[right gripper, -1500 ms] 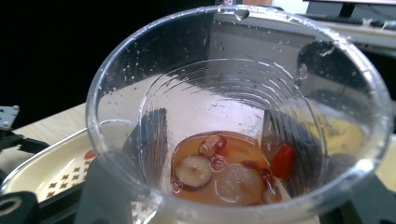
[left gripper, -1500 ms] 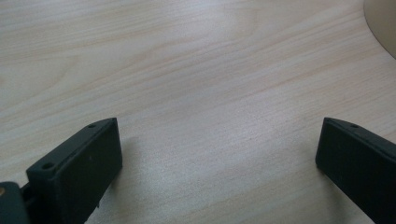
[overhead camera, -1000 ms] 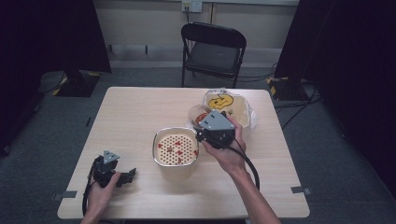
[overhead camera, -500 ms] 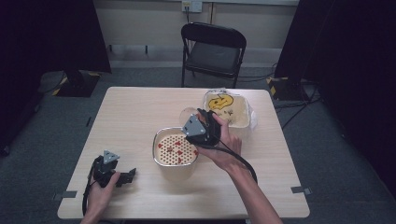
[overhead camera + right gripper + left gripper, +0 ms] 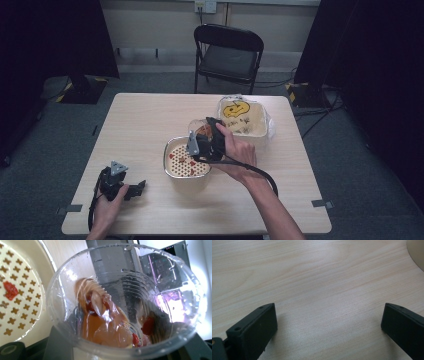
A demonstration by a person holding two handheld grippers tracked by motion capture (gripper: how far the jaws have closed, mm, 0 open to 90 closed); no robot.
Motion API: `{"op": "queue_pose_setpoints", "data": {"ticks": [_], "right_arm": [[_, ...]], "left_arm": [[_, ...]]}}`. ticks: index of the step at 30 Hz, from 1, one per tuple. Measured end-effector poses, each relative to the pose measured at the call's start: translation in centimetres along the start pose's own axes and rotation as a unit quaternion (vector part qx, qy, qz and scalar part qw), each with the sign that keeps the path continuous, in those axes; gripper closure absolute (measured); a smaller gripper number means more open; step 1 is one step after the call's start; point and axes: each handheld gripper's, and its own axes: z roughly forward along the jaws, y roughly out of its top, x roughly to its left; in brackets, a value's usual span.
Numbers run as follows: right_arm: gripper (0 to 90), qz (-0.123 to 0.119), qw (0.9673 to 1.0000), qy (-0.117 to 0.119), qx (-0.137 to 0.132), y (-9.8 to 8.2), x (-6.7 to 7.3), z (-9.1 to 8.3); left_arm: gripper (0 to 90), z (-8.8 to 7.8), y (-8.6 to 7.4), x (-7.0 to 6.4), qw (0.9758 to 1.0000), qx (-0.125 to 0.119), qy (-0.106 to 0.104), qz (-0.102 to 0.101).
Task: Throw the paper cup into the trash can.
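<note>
Glossy clear plastic cup [image 5: 125,300], matt wood-grain table [image 5: 317,277]

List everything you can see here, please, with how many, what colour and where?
Light wooden table: one, pale wood, centre.
Cream strainer bowl with star-shaped holes: one, cream with red bits on it, middle of table.
Clear plastic cup: one, transparent, holding orange liquid and red bits, tilted beside the strainer bowl.
Cream square tub with a yellow drawing: one, cream, far right of table.
Black folding chair: one, black, behind table.
Left gripper: one, black, near left corner, open on bare table.
Right gripper: one, black, shut on the cup.
</note>
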Motion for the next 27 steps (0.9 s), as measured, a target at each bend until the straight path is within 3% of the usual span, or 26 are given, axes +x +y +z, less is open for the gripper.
{"op": "queue_pose_setpoints", "data": {"ticks": [3, 10, 12, 17, 20, 22, 27], "right_arm": [[44.9, -0.048, 0.9987, -0.013, 0.009, 0.2, 0.5, 0.2], [45.2, -0.077, 0.9965, -0.023, 0.026, 0.4, 0.8, 0.4], [45.2, -0.097, 0.9945, -0.026, 0.029, 0.4, 0.9, 0.5], [45.3, -0.109, 0.9929, -0.029, 0.038, 0.5, 1.1, 0.6], [45.5, -0.142, 0.9881, -0.038, 0.045, 0.4, 1.4, 0.9], [45.5, -0.148, 0.9871, -0.04, 0.046, 0.5, 1.5, 0.9], [45.8, -0.201, 0.9759, -0.066, 0.054, 0.6, 2.0, 0.8]], "left_arm": [[0.0, 0.0, 0.0, 0.0, 1.0, 0.0, 0.0, 0.0], [0.0, 0.0, 0.0, 0.0, 1.0, 0.0, 0.0, 0.0], [0.0, 0.0, 0.0, 0.0, 1.0, 0.0, 0.0, 0.0], [0.0, 0.0, 0.0, 0.0, 1.0, 0.0, 0.0, 0.0], [0.0, 0.0, 0.0, 0.0, 1.0, 0.0, 0.0, 0.0], [0.0, 0.0, 0.0, 0.0, 1.0, 0.0, 0.0, 0.0], [0.0, 0.0, 0.0, 0.0, 1.0, 0.0, 0.0, 0.0]]}}
